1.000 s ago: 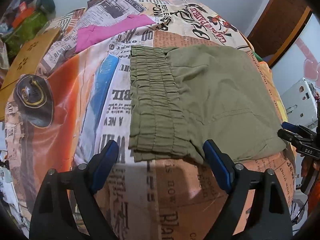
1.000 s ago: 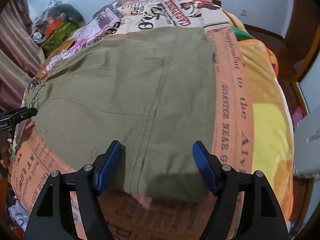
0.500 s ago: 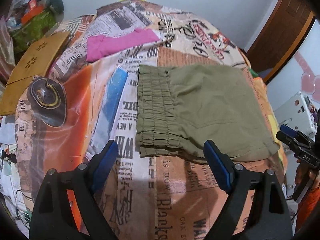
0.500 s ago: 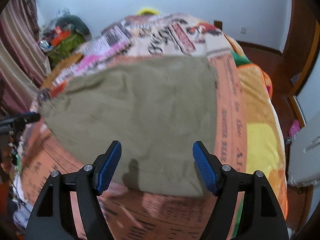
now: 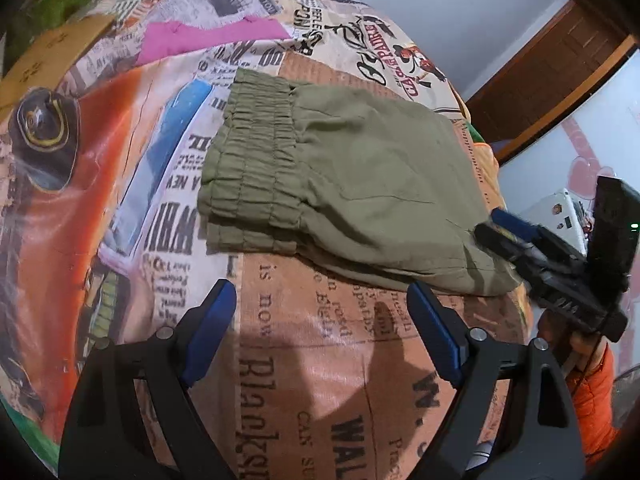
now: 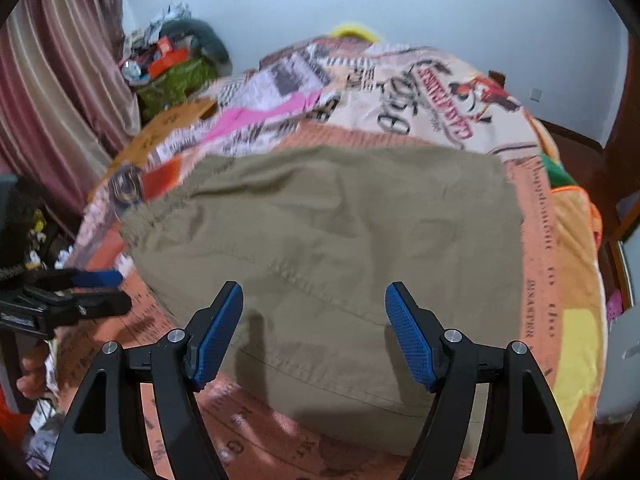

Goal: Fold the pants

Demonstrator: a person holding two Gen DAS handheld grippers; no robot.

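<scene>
One pair olive pants (image 5: 360, 184), folded into compact rectangle, elastic waistband (image 5: 252, 160) stacked at left, lies flat on bed's newspaper-print bedspread (image 5: 320, 360). Left tool (image 5: 320, 336) hovers over bare bedspread just short of near edge, jaws wide apart, nothing between. Right tool (image 6: 314, 336) above pants' near edge, released, empty. Pink garment (image 5: 208, 38) farther back, well apart.

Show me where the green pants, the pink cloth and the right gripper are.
green pants (image 5: 376, 184), left wrist view, on the flat fabric beside the waistband
pink cloth (image 5: 208, 36), left wrist view, on its middle
right gripper (image 6: 314, 336), right wrist view, midway between its fingertips
</scene>
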